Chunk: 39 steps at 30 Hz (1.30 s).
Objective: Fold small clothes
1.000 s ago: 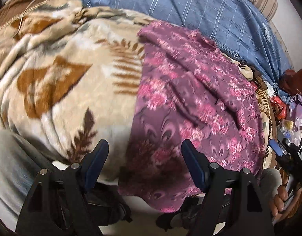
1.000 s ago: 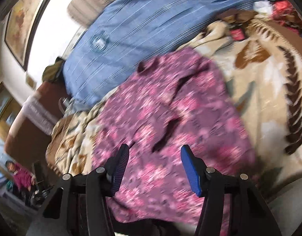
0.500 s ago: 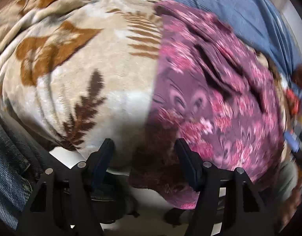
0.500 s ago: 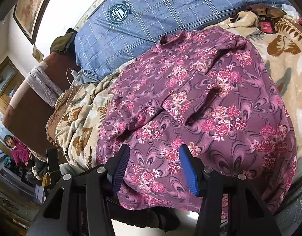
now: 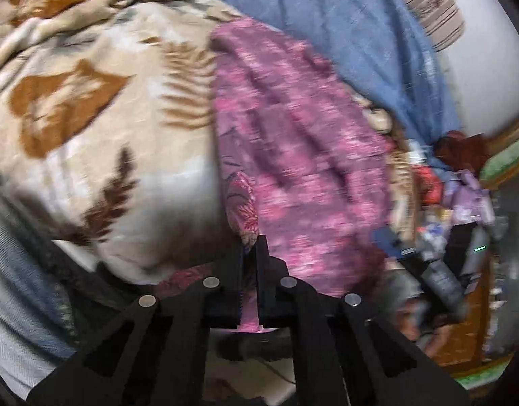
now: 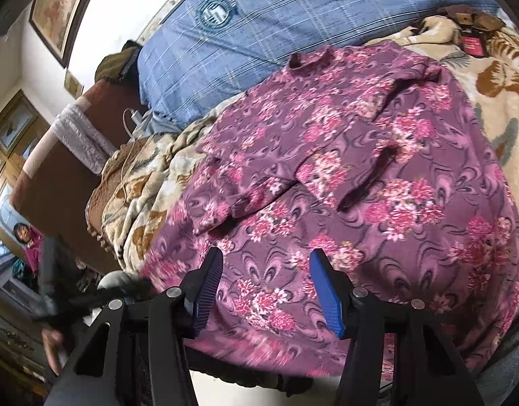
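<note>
Leaf-print blanket (image 5: 90, 142) under floral top (image 6: 360, 176) (hem blurred), left gripper (image 5: 249, 247) pinching it, right gripper (image 6: 266, 270) agape.

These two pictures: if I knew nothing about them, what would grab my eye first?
Most striking is the purple floral top, spread over a beige leaf-patterned blanket in the middle of both views. A big blue checked cushion lies behind it. In the left view, the left gripper has its jaws shut on the top's near hem, while the right gripper hovers open above the cloth.
</note>
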Tool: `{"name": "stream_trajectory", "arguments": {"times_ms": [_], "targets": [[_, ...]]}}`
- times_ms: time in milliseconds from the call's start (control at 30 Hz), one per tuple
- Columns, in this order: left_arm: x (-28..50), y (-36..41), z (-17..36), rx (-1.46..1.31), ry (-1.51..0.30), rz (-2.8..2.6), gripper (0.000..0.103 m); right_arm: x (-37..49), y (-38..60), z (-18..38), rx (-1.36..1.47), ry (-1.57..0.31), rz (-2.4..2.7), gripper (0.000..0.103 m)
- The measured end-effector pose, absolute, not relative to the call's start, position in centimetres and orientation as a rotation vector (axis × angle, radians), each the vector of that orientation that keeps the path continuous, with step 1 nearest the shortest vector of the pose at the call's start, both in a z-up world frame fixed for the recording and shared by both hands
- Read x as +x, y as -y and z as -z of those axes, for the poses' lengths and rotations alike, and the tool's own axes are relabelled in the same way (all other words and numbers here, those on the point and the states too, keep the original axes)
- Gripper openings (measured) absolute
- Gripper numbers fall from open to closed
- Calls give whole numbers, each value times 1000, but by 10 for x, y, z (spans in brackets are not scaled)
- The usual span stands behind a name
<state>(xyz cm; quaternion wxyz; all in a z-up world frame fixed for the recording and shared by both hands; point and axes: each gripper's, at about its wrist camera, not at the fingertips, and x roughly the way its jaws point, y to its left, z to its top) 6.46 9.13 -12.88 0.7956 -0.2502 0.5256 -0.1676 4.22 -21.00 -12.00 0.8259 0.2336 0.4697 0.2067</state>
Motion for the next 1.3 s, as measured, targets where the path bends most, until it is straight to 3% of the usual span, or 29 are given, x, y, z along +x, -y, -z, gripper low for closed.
{"name": "stream_trajectory", "arguments": {"times_ms": [100, 433, 800, 867, 900, 933, 967, 1300], "targets": [[81, -85, 119, -585, -1139, 432, 3, 40, 198, 112, 476, -982, -511, 56], [118, -54, 82, -602, -1145, 543, 3, 27, 164, 102, 393, -969, -654, 72], [127, -54, 67, -663, -1167, 516, 3, 5, 127, 107, 113, -985, -472, 75], [123, -61, 68, -676, -1162, 505, 3, 2, 130, 119, 99, -1041, -436, 66], [121, -66, 69, -690, -1161, 498, 3, 1, 131, 120, 96, -1053, -427, 46], [119, -70, 70, -701, -1161, 492, 3, 0, 133, 121, 77, -1067, -405, 19], [118, -73, 71, -709, -1160, 484, 3, 0, 136, 120, 62, -1074, -386, 9], [144, -94, 71, -776, -1124, 448, 3, 47, 177, 49, 60, -940, -432, 4]]}}
